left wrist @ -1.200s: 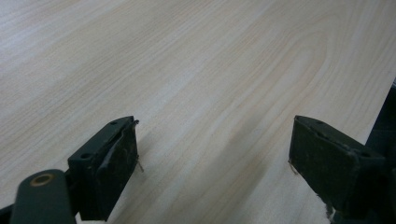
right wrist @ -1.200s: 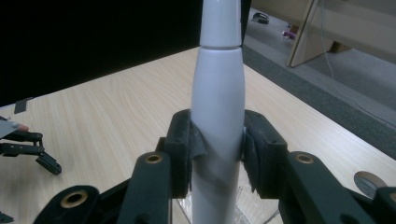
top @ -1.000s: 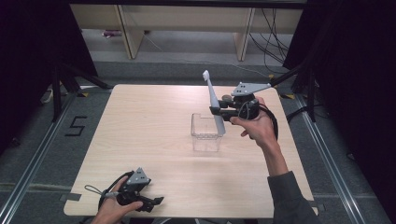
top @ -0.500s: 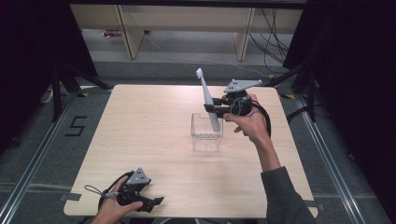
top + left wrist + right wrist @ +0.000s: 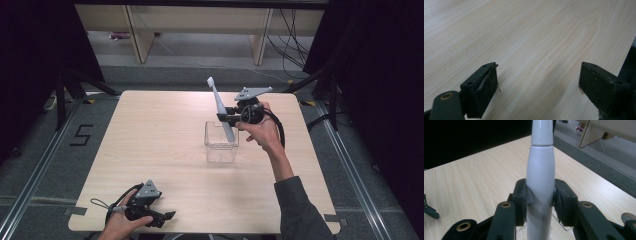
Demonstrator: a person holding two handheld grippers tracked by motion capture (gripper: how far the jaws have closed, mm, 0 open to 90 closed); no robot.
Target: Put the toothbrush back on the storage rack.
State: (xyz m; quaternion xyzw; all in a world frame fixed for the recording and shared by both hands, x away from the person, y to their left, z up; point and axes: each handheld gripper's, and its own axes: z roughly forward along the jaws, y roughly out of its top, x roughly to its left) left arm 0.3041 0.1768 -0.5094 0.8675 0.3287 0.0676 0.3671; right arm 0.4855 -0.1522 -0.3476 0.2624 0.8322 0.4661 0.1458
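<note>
My right gripper (image 5: pixel 226 119) is shut on a white electric toothbrush (image 5: pixel 218 100) and holds it above the table's middle right. The toothbrush stands almost upright, with its brush head up and leaning to the far left. Its lower end dips into a clear plastic box (image 5: pixel 211 146) that stands on the table. In the right gripper view the jaws clamp the toothbrush's thick handle (image 5: pixel 541 170) from both sides. My left gripper (image 5: pixel 167 216) rests near the front left edge, held by a hand. Its jaws stand wide open over bare wood (image 5: pixel 539 82).
The light wooden table (image 5: pixel 150 135) has bare room to the left of the box. Beyond the far edge there are wooden shelf legs (image 5: pixel 135 35) and cables (image 5: pixel 290 30) on the grey floor. A taped "5" (image 5: pixel 80 135) marks the floor at the left.
The right gripper has moved left and turned the toothbrush from a slant to nearly upright, its lower end now in the box. The left gripper has stayed put.
</note>
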